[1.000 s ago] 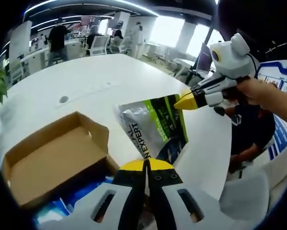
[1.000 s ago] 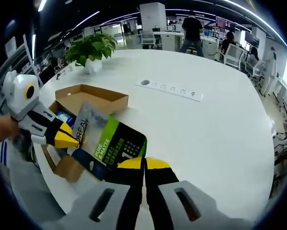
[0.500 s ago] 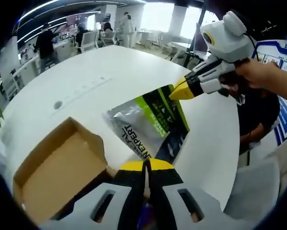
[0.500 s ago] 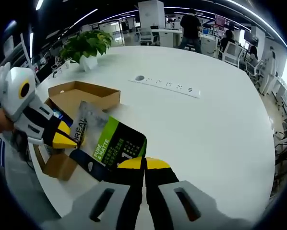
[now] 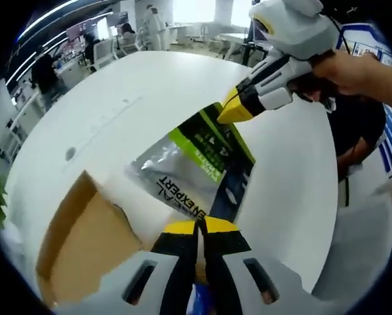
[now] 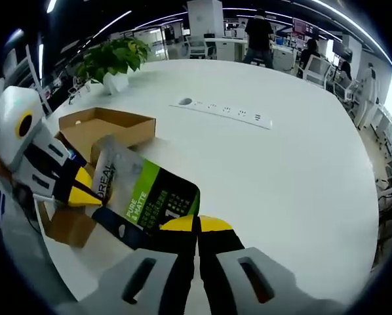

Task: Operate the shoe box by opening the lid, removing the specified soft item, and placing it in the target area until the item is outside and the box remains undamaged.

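A soft foil pouch (image 5: 196, 172), silver, green and black with printed lettering, hangs stretched between both grippers above the white table. My left gripper (image 5: 199, 227) is shut on the pouch's near edge. The right gripper (image 5: 230, 115), held by a hand, is shut on its far green corner. In the right gripper view the same pouch (image 6: 145, 197) runs from my right gripper (image 6: 197, 224) to the left gripper (image 6: 84, 195). The open cardboard shoe box (image 6: 105, 127) stands behind the pouch, and its brown flap (image 5: 84, 239) lies at lower left in the left gripper view.
The round white table (image 6: 281, 170) spreads wide to the right of the box. A power strip (image 6: 225, 111) is set into its middle and a potted plant (image 6: 114, 58) stands at the far edge. People and desks are in the background.
Both grippers have kept hold of the pouch and carried it a little further from the box. The left gripper view has tilted, so the box sits lower left.
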The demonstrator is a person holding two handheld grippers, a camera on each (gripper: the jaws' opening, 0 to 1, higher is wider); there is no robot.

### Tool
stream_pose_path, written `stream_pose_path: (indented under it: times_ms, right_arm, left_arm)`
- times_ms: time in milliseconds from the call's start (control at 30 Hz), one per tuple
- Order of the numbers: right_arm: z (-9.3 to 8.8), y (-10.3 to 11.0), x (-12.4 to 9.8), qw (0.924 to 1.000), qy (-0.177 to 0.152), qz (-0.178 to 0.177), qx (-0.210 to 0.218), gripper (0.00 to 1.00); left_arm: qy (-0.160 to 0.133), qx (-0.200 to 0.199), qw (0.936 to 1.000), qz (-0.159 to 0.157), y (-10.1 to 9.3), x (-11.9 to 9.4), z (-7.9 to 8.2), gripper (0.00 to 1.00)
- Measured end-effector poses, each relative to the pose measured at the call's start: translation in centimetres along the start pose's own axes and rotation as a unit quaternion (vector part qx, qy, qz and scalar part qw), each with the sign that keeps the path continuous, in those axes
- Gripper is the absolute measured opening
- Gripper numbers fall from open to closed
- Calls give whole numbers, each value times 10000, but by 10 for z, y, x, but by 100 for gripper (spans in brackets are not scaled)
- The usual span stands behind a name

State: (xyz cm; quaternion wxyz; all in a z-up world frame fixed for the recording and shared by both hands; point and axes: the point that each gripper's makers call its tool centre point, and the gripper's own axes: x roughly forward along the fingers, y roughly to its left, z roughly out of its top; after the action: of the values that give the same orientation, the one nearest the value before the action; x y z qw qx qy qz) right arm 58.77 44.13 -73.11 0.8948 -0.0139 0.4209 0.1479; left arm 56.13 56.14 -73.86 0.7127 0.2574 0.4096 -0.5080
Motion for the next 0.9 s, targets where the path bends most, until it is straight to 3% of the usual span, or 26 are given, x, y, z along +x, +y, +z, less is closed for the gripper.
stream_pose_path:
  times_ms: [200, 433, 767, 900]
  right_arm:
    - [-3, -5, 6, 10000, -10, -19, 20, 0]
    - [-8, -9, 11, 10000, -64, 5, 52, 0]
    - [-11, -15, 22, 9999, -132, 66, -31, 0]
    - [-14, -19, 28, 9999, -118, 52, -34, 0]
  left_arm:
    - [229, 184, 9996, 32, 1, 8, -1, 0]
    - [547, 753, 9956, 61, -3, 20, -7, 0]
    - [855, 1436, 9856, 247, 2, 33, -11, 1]
    - [1014, 1776, 9784, 316, 5, 40, -15, 1]
